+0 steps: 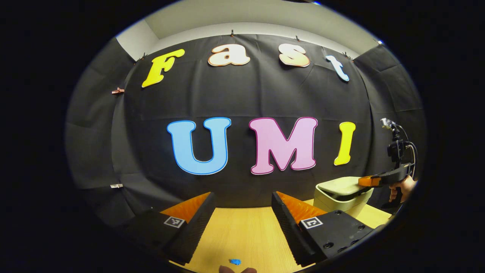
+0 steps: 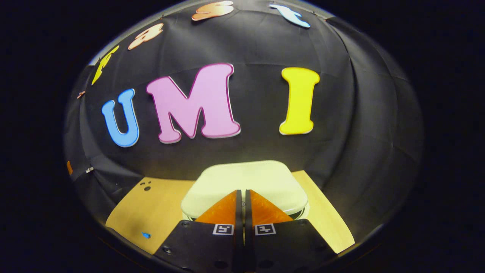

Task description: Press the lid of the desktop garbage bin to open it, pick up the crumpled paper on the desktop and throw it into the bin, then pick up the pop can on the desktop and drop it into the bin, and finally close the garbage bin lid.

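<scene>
In the right gripper view, the right gripper [image 2: 242, 197] is showing its two fingers pressed together with only a thin slit between them and nothing gripped, tips lying over the near edge of the lid of the pale cream, rounded-square plastic garbage bin [image 2: 246, 182]. Whether the tips are actually touching the lid cannot be told. The lid is looking flat and level; the bin's body is mostly being hidden beneath the lid and the fingers. The bin is sitting toward the far edge of the light wooden surface [image 2: 151, 208], close to the black cloth wall, with bare wood lying open on both its sides. A small blue speck [image 2: 145, 235] is lying near the surface's left edge, too small to identify.

In the left gripper view, the left gripper [image 1: 242, 206] is holding its fingers wide apart over bare wood, empty. A small blue scrap [image 1: 235, 261] is lying at the bottom, partly cut off. Farther right, the same bin [image 1: 343, 195] is standing near the surface's far right corner, with the other gripper [image 1: 369, 182] reaching over its lid, held by a hand [image 1: 403, 188] that is being cut off at the edge.
</scene>
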